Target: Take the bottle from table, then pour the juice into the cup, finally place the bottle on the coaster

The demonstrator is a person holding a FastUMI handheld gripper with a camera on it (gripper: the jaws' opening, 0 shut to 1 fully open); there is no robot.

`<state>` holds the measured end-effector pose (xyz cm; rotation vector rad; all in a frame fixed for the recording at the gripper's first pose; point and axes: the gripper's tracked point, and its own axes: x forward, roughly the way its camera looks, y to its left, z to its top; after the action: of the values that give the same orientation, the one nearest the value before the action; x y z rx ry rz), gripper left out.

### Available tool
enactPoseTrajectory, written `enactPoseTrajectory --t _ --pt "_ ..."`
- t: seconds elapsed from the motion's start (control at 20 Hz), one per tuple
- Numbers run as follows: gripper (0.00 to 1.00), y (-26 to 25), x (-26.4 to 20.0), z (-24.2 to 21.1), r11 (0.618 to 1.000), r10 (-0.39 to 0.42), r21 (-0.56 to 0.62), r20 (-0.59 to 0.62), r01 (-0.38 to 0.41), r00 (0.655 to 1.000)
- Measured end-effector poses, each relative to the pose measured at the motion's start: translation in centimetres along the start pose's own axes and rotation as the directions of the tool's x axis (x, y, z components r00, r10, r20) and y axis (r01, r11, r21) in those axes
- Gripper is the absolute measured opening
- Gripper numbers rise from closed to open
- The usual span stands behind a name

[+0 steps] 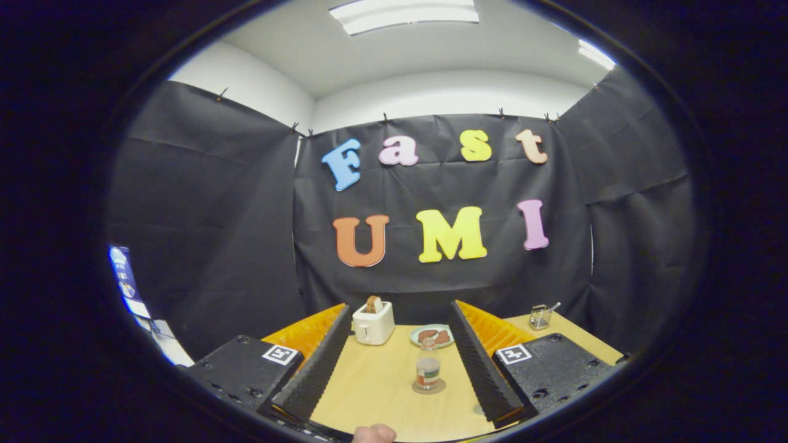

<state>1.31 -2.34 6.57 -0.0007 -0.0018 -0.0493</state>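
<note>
A small clear bottle [428, 366] with a label and a little juice in it stands upright on a round coaster [429, 387] on the wooden table [381, 394]. It is between my two fingers, closer to the right one, and touches neither. My gripper [399, 306] is open wide and holds nothing. A small glass cup [540, 316] with a spoon in it stands at the table's far right, beyond the right finger.
A white toaster [373, 323] with a slice of bread in it stands at the back of the table, just ahead of the left finger. Beside it is a plate [432, 336] with brown food. A person's fingertip [373, 434] shows at the table's near edge.
</note>
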Motion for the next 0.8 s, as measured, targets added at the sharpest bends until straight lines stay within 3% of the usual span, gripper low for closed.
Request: enactPoseTrajectory --t 0.4,0.8 --pt "1.0 2.9 -3.9 0.0 0.998 0.059 -0.041 0.043 -0.057 0.997" --pt "1.0 4.7 -4.0 -1.0 0.994 0.093 -0.064 0.026 -0.091 0.995"
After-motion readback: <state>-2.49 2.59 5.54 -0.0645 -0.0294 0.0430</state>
